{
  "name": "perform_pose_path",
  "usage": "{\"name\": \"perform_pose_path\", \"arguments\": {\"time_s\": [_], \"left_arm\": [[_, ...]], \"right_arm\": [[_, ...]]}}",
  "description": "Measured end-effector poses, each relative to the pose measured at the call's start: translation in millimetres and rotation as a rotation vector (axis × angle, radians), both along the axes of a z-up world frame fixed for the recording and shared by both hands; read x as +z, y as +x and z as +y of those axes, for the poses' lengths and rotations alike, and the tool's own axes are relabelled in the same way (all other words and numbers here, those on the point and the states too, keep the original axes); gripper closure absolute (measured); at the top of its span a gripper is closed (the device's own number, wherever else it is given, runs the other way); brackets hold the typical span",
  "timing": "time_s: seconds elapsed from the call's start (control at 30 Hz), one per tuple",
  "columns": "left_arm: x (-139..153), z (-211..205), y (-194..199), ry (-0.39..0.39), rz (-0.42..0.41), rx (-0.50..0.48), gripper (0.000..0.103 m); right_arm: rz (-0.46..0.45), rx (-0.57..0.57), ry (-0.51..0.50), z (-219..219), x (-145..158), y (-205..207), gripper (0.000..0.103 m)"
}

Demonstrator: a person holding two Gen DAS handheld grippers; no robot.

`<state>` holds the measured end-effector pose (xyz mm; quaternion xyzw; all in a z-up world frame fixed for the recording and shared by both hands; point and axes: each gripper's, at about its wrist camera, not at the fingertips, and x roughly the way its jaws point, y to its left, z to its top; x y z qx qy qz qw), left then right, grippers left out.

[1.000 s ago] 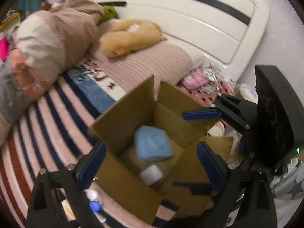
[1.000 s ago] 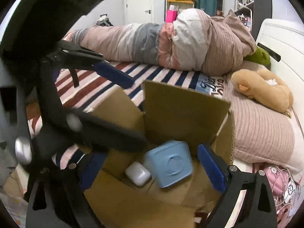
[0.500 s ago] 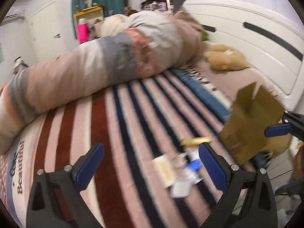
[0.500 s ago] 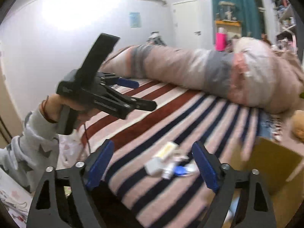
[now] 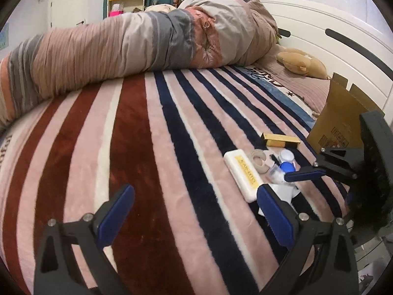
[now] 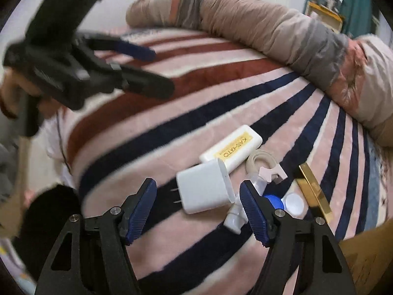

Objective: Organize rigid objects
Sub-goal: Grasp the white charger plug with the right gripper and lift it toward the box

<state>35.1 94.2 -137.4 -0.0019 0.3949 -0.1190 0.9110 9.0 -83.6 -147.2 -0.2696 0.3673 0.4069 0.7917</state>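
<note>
Right wrist view, left to right: left gripper (image 6: 147, 71) at ten o'clock, spread wide and empty; right gripper (image 6: 197, 213) at six o'clock, also wide, straddling the white charger (image 6: 203, 191). At one o'clock lie the white case (image 6: 232, 147), tape ring (image 6: 261, 159) and gold bar (image 6: 314, 191). Judgement: centre the pads on the charger's flat sides, clear of its prongs, before closing.

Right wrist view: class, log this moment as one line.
right tool open over white charger | left tool open, empty | cardboard box at blanket edge
</note>
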Motion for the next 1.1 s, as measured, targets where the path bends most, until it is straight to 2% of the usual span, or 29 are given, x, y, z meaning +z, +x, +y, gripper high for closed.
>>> {"name": "perform_pose_path", "arguments": {"time_s": [0.1, 0.17, 0.37, 0.47, 0.6, 0.7, 0.83, 0.93, 1.0, 1.03, 1.1], "left_arm": [[-7, 1, 3, -0.014, 0.012, 0.007, 0.004], [-11, 3, 4, -0.02, 0.022, 0.015, 0.004], [-16, 6, 3, -0.035, 0.033, 0.023, 0.004], [-15, 5, 2, -0.035, 0.034, 0.021, 0.004], [-15, -4, 4, -0.05, 0.036, 0.002, 0.004], [-17, -21, 9, -0.055, 0.04, -0.018, 0.004], [-27, -47, 24, -0.064, 0.066, -0.027, 0.004], [-38, -63, 36, -0.059, 0.098, -0.018, 0.005], [-47, -74, 43, -0.038, 0.115, -0.007, 0.012], [-50, -77, 46, -0.029, 0.123, -0.002, 0.015], [-56, -85, 51, 0.001, 0.13, 0.009, 0.02]], "right_arm": [[-0.031, 0.034, -0.052, 5, -11, 1, 0.037], [-0.046, 0.031, -0.093, 9, -16, 4, 0.045], [-0.033, -0.006, -0.069, 9, -9, 5, 0.046], [-0.022, -0.041, -0.014, 0, 9, 3, 0.046], [-0.024, -0.083, 0.144, -24, 70, -9, 0.046], [-0.061, -0.129, 0.267, -56, 126, -17, 0.046], [-0.121, -0.297, 0.356, -127, 188, -15, 0.048], [-0.169, -0.444, 0.314, -174, 201, -9, 0.049], [-0.173, -0.518, 0.284, -198, 199, -3, 0.053], [-0.163, -0.564, 0.271, -212, 195, 1, 0.065], [-0.07, -0.615, 0.261, -234, 180, 15, 0.065]]}}
